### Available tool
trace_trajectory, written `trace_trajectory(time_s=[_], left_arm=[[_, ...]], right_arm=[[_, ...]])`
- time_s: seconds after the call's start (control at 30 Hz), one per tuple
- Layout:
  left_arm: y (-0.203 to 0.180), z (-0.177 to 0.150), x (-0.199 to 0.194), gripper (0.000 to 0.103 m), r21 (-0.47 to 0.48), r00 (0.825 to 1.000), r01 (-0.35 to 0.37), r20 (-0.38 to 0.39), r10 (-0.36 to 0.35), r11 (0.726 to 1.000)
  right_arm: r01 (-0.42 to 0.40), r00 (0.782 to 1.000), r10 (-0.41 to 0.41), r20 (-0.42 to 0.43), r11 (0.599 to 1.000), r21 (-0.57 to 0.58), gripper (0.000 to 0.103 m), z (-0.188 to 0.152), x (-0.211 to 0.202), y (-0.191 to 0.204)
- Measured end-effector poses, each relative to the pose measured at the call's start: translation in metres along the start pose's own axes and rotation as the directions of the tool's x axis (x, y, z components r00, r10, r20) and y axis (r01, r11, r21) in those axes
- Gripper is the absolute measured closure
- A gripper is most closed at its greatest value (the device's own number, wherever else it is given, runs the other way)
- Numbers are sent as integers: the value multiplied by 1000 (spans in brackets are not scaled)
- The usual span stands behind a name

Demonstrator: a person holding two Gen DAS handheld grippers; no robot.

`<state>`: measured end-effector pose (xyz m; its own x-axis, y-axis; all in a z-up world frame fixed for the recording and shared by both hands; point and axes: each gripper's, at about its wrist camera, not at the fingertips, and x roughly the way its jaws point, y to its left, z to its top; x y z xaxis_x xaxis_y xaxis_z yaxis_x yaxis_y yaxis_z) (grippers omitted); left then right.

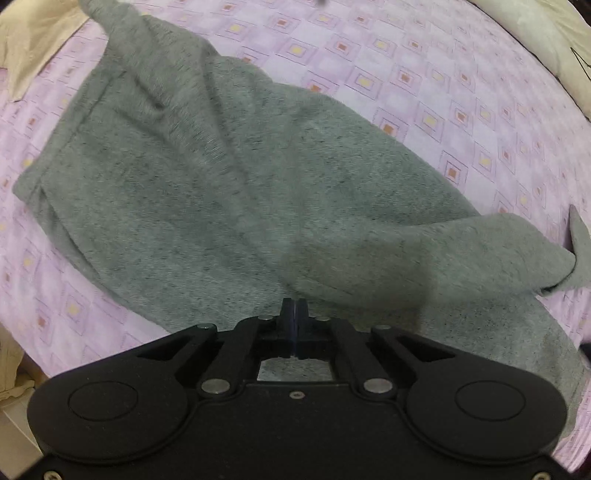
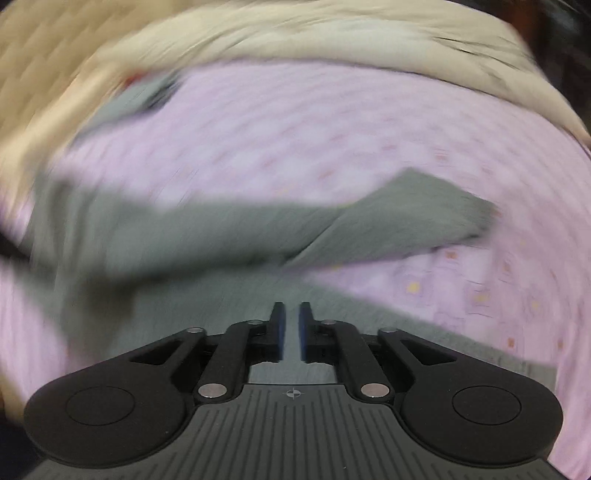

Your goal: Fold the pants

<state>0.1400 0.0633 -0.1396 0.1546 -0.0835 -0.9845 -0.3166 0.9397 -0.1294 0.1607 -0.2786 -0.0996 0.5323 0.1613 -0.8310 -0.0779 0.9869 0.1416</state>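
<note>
While the left gripper point(image 1: 295, 306) pointed down over the bed, its two black fingers were pressed together with no gap between the pads, and no cloth could be seen pinched between them. Beneath it the grey pants point(image 1: 229, 192) lay spread across the pink patterned sheet point(image 1: 424, 92), rumpled, running from the upper left of the left wrist view toward the lower right. One corner of the cloth was turned over on itself at the far right edge. A cream blanket point(image 1: 535, 33) showed at the upper right, and more cream cloth lay at the upper left corner.

From the right wrist view everything was smeared by blur. The right gripper point(image 2: 291, 328) had its fingers slightly apart, with a narrow gap between the blue pads point(image 2: 305, 332) and nothing caught in that gap. Grey cloth of the pants point(image 2: 221, 229) lay under and ahead of the fingers, reaching across the sheet point(image 2: 295, 129) from the left side to a pointed flap on the right. Beyond the sheet, a cream blanket point(image 2: 295, 33) was bunched along the far edge
</note>
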Motion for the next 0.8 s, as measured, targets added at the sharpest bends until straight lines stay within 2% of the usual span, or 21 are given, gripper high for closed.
trace_trajectory(time_s=[0.07,0.2,0.37,0.43,0.5,0.53,0.6,0.63,0.7,0.8], left_arm=[[-5,3,0,103,21,1000,5,10,-5,1000],[-13,8,1,103,52,1000,11,13,-12,999],[-6,2,3,103,70,1000,-2,11,1,998],[-4,4,7,103,70,1000,-10,10,9,997],[-3,4,6,103,62,1000,-17,9,17,998],[-2,4,9,103,59,1000,-20,9,20,998],[2,5,6,103,53,1000,-24,13,23,998],[3,6,5,103,54,1000,-26,18,25,998],[5,5,-1,103,66,999,-25,39,23,998],[4,4,-10,103,103,997,-22,71,15,994]], right_arm=[[39,998,-43,53,997,61,56,21,11,-6],[166,981,-173,91,983,82,49,70,53,-9],[293,956,-293,-26,948,125,47,106,124,-9],[359,932,-349,-99,927,107,47,94,143,-11],[416,899,-401,-178,908,55,48,88,164,-10],[444,877,-431,-212,896,14,53,83,172,-8],[439,885,-433,-172,898,2,100,80,167,-8],[430,894,-421,-153,902,30,101,82,156,-11],[376,926,-368,-81,917,132,100,87,118,-23],[317,939,-342,38,903,291,100,79,37,-50]])
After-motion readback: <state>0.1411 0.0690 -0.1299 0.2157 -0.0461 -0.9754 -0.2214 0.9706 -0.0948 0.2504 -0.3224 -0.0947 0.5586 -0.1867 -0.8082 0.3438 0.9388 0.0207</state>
